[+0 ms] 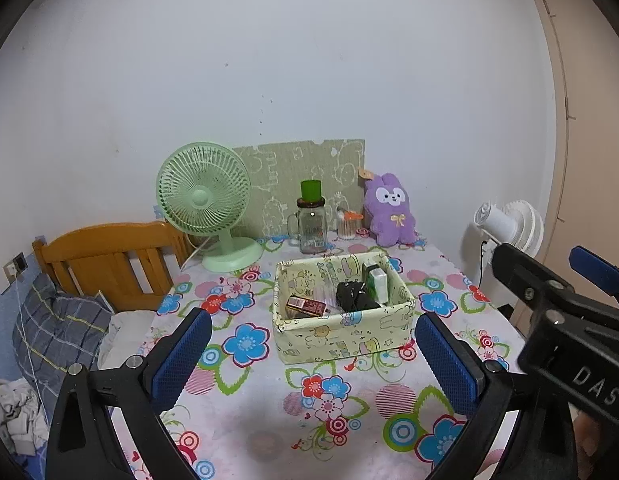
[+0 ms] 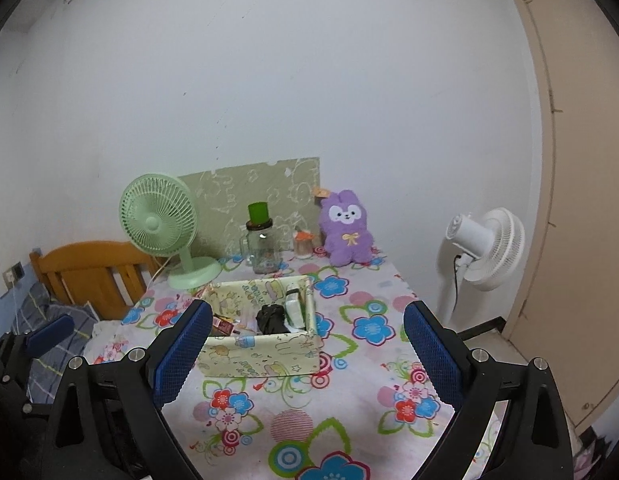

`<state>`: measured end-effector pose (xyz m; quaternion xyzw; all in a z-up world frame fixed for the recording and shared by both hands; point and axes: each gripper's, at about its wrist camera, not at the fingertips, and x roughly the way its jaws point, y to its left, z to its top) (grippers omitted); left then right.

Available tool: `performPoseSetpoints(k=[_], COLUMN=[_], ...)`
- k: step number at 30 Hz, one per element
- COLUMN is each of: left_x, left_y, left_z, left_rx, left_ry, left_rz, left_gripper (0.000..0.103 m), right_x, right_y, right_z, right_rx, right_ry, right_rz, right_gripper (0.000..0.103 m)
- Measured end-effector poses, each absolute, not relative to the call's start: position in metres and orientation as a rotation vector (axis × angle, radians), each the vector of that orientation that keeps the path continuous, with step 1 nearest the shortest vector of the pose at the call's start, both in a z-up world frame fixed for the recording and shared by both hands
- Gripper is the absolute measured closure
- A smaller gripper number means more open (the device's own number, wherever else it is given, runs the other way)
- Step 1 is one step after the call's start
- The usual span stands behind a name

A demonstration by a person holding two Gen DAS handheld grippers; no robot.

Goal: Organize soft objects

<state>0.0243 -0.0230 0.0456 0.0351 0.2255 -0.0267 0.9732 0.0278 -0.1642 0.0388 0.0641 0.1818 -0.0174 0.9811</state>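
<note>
Both claws hang above the near edge of the counter [image 1: 269, 420], which is covered in a flowered cloth. The left claw [image 1: 313, 356] is spread wide with nothing between its blue pads, and the right claw [image 2: 307, 354] is likewise spread and empty; in the left wrist view the right claw shows at the right side, over the counter's right edge. The purple plush rabbit [image 1: 390, 212] sits upright at the far right corner, against the wall and just beside a small cup with an orange lid [image 1: 348, 225]. A glass jar with a green cap [image 1: 310, 220] stands at the middle of the far edge, with a green desk fan [image 1: 207, 208] at the far left corner. A cartoon-printed fabric box [image 1: 341, 340] sits mid-counter, holding a black bundle [image 1: 354, 296], a green-and-white pack [image 1: 377, 285] and a small brown packet [image 1: 305, 306]. The cloth between the box and the near edge is bare, as is the strip along the right edge up to the rabbit. A white standing fan [image 2: 485, 246] stands off the right edge; a wooden headboard [image 1: 105, 260] lies beyond the left edge.
</note>
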Motion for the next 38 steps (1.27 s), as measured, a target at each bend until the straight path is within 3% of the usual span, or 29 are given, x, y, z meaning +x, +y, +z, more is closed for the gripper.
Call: performPoseSetpoints(k=[38], left_x=[-0.016], left_y=[0.009], left_z=[0.064], left_rx=[-0.007], left_ry=[0.369], left_rz=[0.021], left_gripper=[0.000], right_x=[0.002], right_y=[-0.165], right_z=[0.047], right_rx=[0.109], right_ry=[0.343], right_rz=[0.005], right_gripper=[0.005])
